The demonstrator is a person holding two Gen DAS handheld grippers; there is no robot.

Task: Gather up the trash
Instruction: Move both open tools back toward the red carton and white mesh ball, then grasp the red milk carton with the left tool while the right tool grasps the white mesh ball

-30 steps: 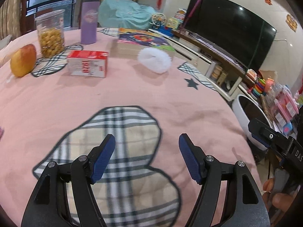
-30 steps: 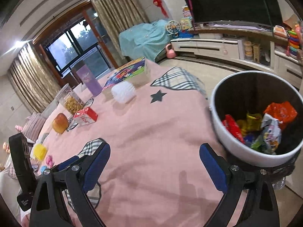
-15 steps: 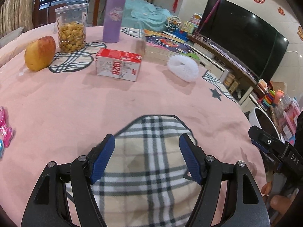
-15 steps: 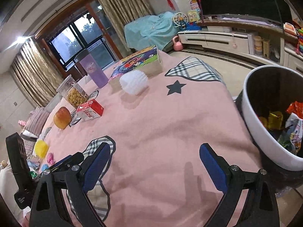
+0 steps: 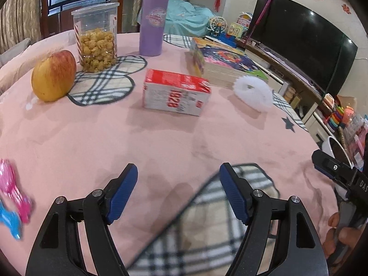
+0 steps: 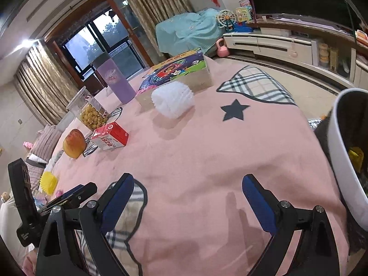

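A red and white carton marked 1928 (image 5: 176, 95) lies on its side on the pink tablecloth, well ahead of my left gripper (image 5: 178, 179), which is open and empty. The carton also shows in the right wrist view (image 6: 110, 136). A white bin (image 6: 345, 161) with colourful wrappers inside stands off the table's right edge, beside my right gripper (image 6: 187, 191), which is open and empty. The bin's rim shows in the left wrist view (image 5: 333, 145). A white ruffled paper piece (image 5: 253, 93) lies right of the carton.
An apple (image 5: 54, 74), a jar of snacks (image 5: 96, 39), a purple tumbler (image 5: 151, 20) and a picture-book box (image 5: 225, 66) stand at the back. Pink and blue toys (image 5: 11, 197) lie at the left. A yellow cup (image 6: 48, 181) sits beyond the left gripper.
Both grippers have swung left and forward: the carton and apple are nearer in the left view, and the bin has slid to the right edge of the right view. Both stay open.
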